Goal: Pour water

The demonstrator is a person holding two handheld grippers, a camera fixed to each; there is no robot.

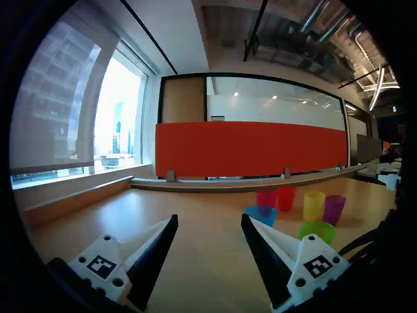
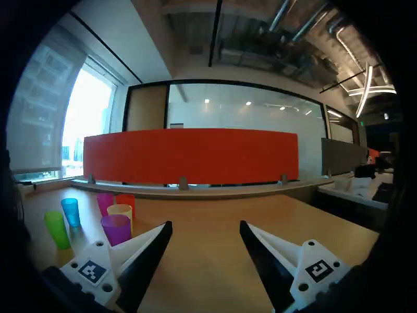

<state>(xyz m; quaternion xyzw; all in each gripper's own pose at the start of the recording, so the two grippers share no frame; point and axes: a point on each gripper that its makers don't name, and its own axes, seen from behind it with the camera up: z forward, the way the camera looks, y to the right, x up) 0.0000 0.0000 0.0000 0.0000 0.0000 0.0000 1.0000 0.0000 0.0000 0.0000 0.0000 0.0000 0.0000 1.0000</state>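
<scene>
My left gripper (image 1: 209,218) and right gripper (image 2: 206,224) both hang released and empty above the wooden table (image 1: 198,208). Coloured plastic cups (image 1: 314,205) stand clustered on it, ahead between them.

Daylight floods in through the window (image 1: 117,125) on the left, blown out to near white in both views. Strip lights (image 1: 378,86) on the dim ceiling (image 1: 292,31) flare at upper right. The worktop (image 1: 208,208) carries a soft sheen, and the coloured cups (image 1: 313,206) (translucent, faintly glowing) throw weak shadows. Fisheye distortion bows the red partition (image 1: 250,148) and darkens the edges; the centre is sharp.
</scene>
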